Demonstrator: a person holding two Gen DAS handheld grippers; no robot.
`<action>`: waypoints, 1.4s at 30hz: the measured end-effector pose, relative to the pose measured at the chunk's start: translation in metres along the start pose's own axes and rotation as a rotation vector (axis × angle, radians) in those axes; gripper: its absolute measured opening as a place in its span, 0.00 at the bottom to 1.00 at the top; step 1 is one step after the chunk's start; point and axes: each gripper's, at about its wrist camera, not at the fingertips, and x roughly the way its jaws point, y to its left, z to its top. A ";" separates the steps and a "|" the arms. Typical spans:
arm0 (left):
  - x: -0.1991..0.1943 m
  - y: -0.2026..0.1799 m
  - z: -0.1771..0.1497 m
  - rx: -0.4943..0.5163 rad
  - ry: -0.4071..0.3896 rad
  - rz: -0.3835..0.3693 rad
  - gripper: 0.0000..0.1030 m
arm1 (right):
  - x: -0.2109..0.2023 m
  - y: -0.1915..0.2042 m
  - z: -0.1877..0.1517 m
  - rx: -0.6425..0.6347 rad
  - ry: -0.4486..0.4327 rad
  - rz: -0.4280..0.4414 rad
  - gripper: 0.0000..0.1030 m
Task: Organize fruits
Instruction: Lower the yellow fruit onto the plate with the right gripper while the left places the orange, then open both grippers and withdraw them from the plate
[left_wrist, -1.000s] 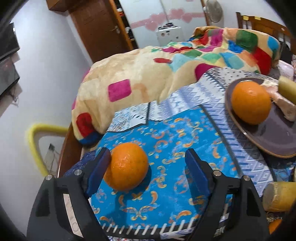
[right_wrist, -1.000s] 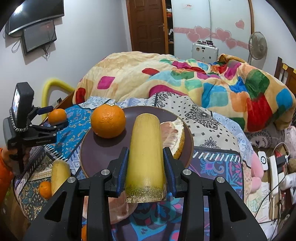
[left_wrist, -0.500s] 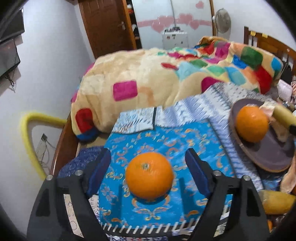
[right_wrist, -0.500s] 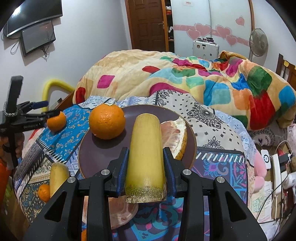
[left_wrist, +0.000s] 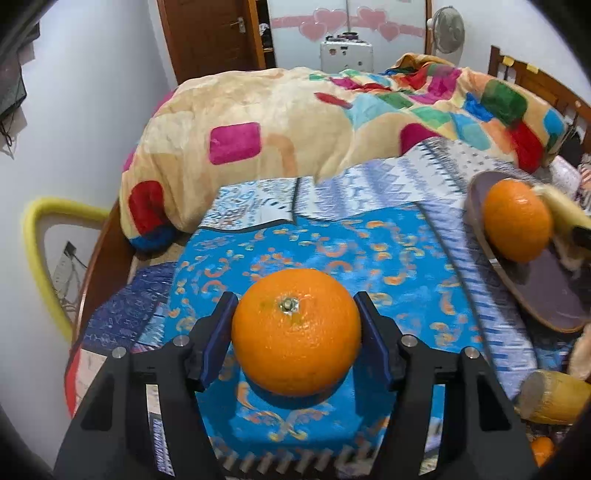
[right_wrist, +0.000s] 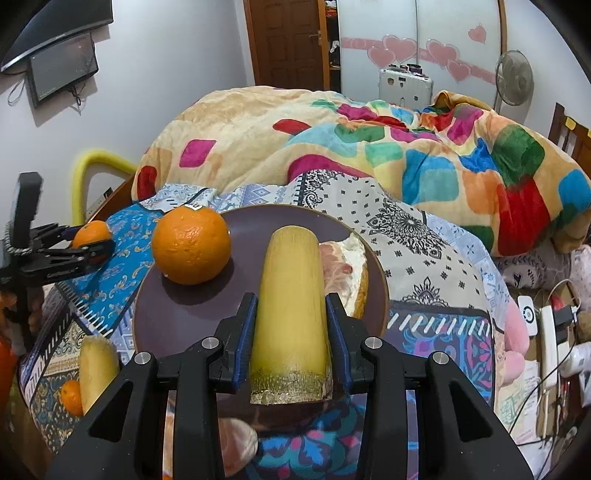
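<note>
Orange (left_wrist: 295, 332) between just-closing left gripper (left_wrist: 295, 325) pads (touching both sides); right gripper (right_wrist: 291, 325) clamped on yellow stalk piece (right_wrist: 291, 314).

- White walls; dark screen (right_wrist: 62, 70) is mounted on wall, upper left.
- Brown wood door (right_wrist: 291, 40) at back, next to wardrobe w/ pink hearts (right_wrist: 417, 51).
- Standing fan (right_wrist: 514, 78) on right.
- Bed w/ colourful patch blanket (right_wrist: 369, 147); wood headboard (left_wrist: 532, 79) at right.
</note>
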 end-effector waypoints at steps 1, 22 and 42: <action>-0.005 -0.005 0.000 0.005 -0.009 -0.013 0.61 | 0.002 0.000 0.001 -0.001 0.008 0.002 0.33; -0.062 -0.143 0.013 0.210 -0.102 -0.224 0.61 | -0.033 0.015 0.000 -0.055 -0.061 0.014 0.33; -0.073 -0.166 0.015 0.212 -0.101 -0.163 0.79 | -0.061 -0.008 -0.040 -0.023 -0.062 0.031 0.33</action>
